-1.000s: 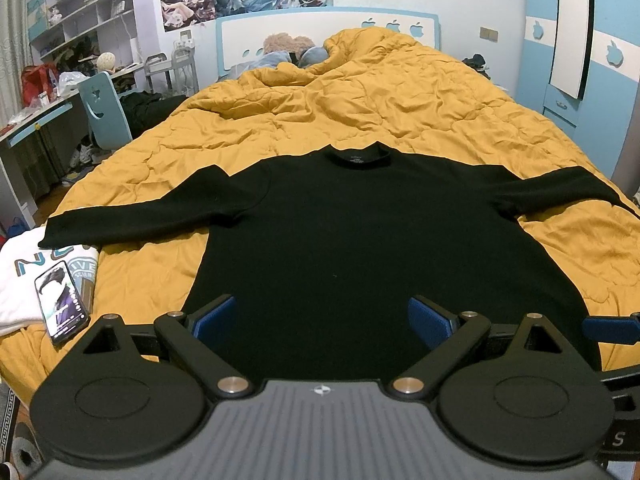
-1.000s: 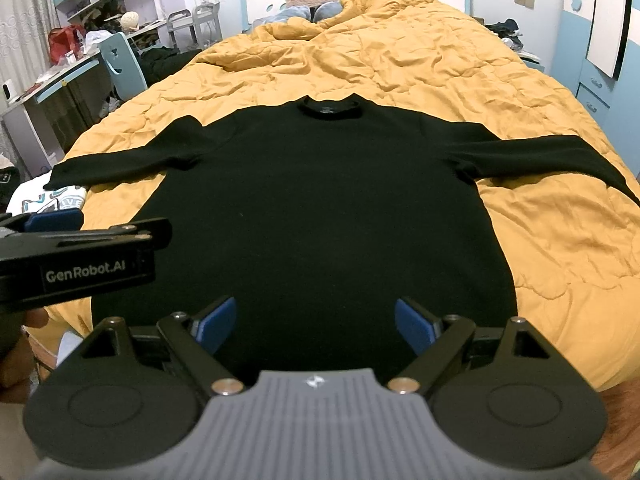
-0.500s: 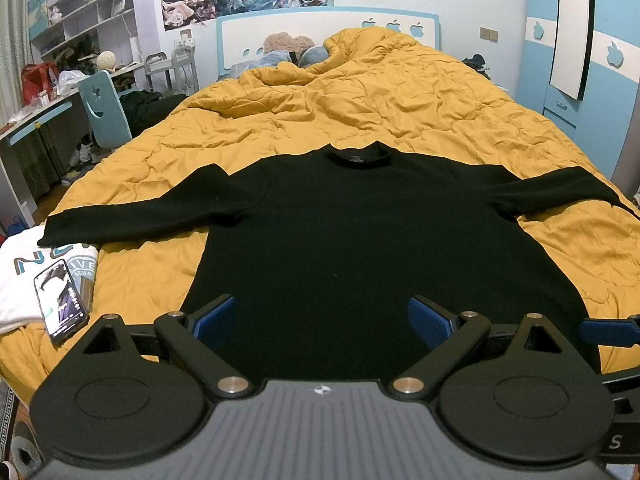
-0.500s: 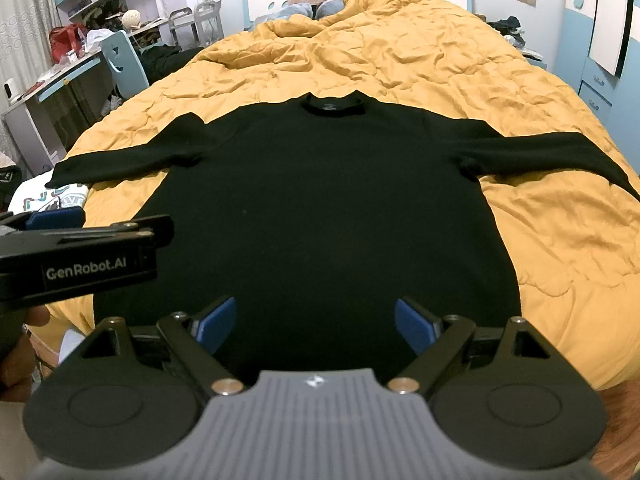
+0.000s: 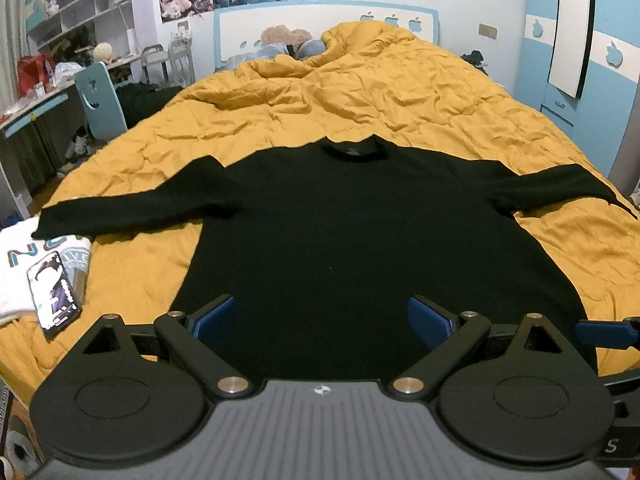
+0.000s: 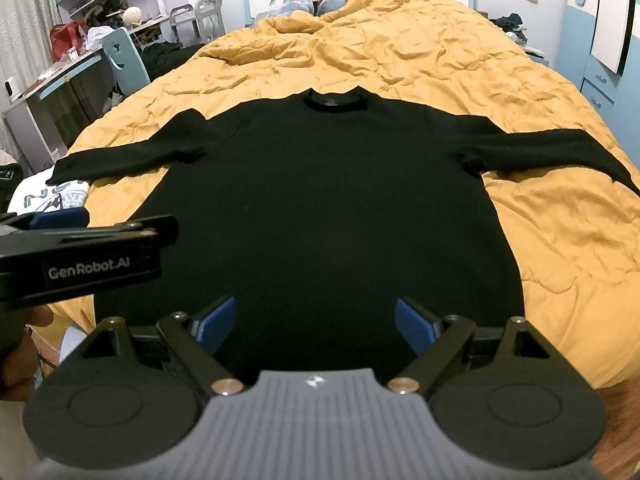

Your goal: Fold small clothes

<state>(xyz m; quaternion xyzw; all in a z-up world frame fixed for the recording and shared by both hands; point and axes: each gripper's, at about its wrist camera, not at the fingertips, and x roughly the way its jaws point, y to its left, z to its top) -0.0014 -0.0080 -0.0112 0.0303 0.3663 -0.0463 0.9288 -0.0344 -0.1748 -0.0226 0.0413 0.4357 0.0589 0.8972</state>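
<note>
One black sweater (image 5: 320, 232) lies flat on its back across the yellow quilt (image 5: 360, 92), collar away from us, both sleeves stretched straight out to the sides, nothing folded yet. We judge it soft, limp knit, light enough to lift but likely to sag and drag, so we would pinch a cuff or a hem corner, not the middle. Our left gripper (image 5: 322, 320) and right gripper (image 6: 316, 318) hover over the hem with fingers spread wide, holding nothing. A phone (image 5: 54, 294) rests on a white printed shirt (image 5: 16, 276) beside the left cuff.
</note>
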